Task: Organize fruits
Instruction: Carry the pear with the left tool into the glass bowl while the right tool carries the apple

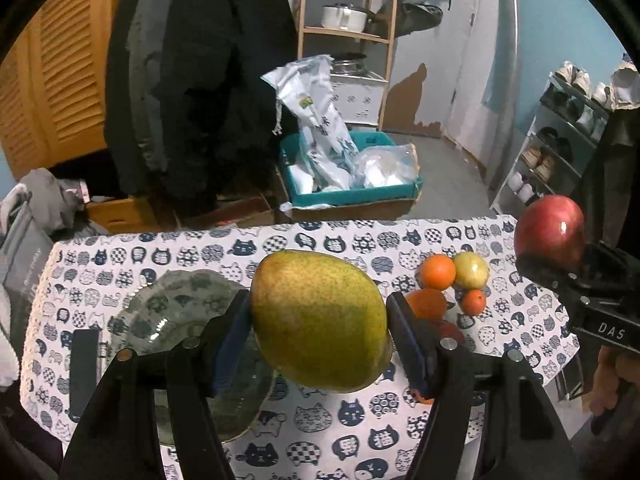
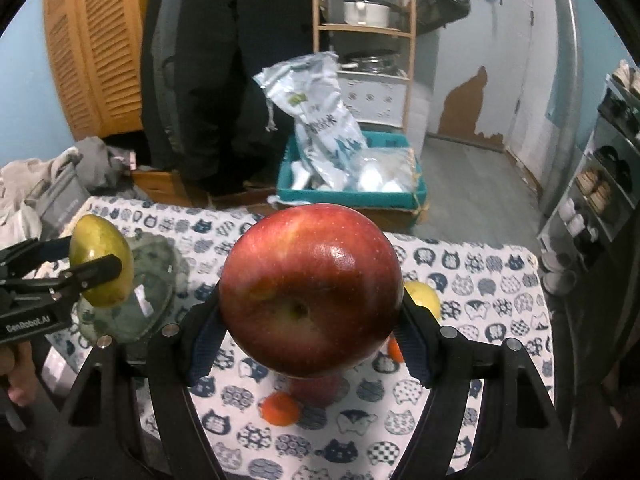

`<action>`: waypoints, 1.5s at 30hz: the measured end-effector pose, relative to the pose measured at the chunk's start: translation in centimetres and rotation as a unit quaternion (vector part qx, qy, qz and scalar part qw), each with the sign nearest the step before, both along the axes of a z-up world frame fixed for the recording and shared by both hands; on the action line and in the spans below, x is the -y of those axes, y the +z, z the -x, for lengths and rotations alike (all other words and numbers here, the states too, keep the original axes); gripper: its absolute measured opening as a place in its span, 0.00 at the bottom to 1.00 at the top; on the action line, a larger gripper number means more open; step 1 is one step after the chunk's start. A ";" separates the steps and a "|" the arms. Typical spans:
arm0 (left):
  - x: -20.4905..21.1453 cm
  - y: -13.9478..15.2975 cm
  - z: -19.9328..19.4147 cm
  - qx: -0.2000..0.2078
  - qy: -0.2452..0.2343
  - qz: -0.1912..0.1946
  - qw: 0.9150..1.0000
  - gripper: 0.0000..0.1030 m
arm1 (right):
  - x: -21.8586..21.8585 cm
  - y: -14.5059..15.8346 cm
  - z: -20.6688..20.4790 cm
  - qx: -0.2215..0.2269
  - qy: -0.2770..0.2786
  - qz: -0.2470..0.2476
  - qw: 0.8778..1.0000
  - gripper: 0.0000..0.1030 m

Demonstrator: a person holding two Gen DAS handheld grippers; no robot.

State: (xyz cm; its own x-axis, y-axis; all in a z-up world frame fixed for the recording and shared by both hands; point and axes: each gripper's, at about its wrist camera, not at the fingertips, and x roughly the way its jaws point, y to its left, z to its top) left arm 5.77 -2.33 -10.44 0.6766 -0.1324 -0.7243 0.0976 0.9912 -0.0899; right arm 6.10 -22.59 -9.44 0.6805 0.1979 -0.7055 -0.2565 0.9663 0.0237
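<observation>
My left gripper [image 1: 320, 332] is shut on a large green-yellow mango [image 1: 320, 320], held above the table; the same mango [image 2: 100, 260] shows at the left of the right wrist view. My right gripper [image 2: 310, 328] is shut on a big red apple [image 2: 310, 288], also lifted; that apple [image 1: 550, 232] appears at the right edge of the left wrist view. A grey-green glass plate [image 1: 180, 308] lies on the table to the left, below the mango. Loose fruit rests to the right: two oranges [image 1: 438, 272], a yellow-green fruit [image 1: 472, 270], a small orange [image 1: 474, 302].
The table wears a white cloth with blue cat prints [image 1: 360, 420]. A dark flat object [image 1: 83, 372] lies left of the plate. Beyond the far edge stand a teal box of bags [image 1: 352, 176], a wooden shelf [image 1: 344, 32], hanging dark coats [image 1: 208, 80] and a shoe rack [image 1: 560, 148].
</observation>
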 end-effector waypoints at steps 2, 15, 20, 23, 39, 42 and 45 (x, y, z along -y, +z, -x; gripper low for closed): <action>-0.8 0.1 0.1 0.001 0.006 0.004 1.000 0.67 | -0.8 0.2 -0.3 0.000 0.008 -0.002 1.000 0.73; -6.6 0.0 0.8 0.003 0.062 0.003 0.998 0.67 | -8.4 0.4 -2.6 -0.008 0.069 -0.004 0.998 0.73; -9.0 -0.8 1.1 -0.005 0.085 0.004 0.996 0.67 | -11.8 -0.1 -3.3 -0.020 0.095 -0.005 0.995 0.73; -10.9 -1.4 1.1 -0.012 0.102 0.005 0.995 0.67 | -13.8 -0.7 -3.7 -0.030 0.111 -0.007 0.993 0.73; -17.2 -7.6 0.0 -0.083 0.151 0.009 0.985 0.67 | -23.3 -6.0 -6.8 -0.103 0.171 -0.004 0.980 0.73; -17.9 -9.1 -0.5 -0.102 0.158 0.014 0.982 0.67 | -24.1 -7.6 -7.6 -0.123 0.176 -0.003 0.977 0.73; -18.4 -10.5 -0.9 -0.117 0.162 0.014 0.980 0.67 | -24.7 -9.0 -8.2 -0.133 0.177 0.007 0.975 0.73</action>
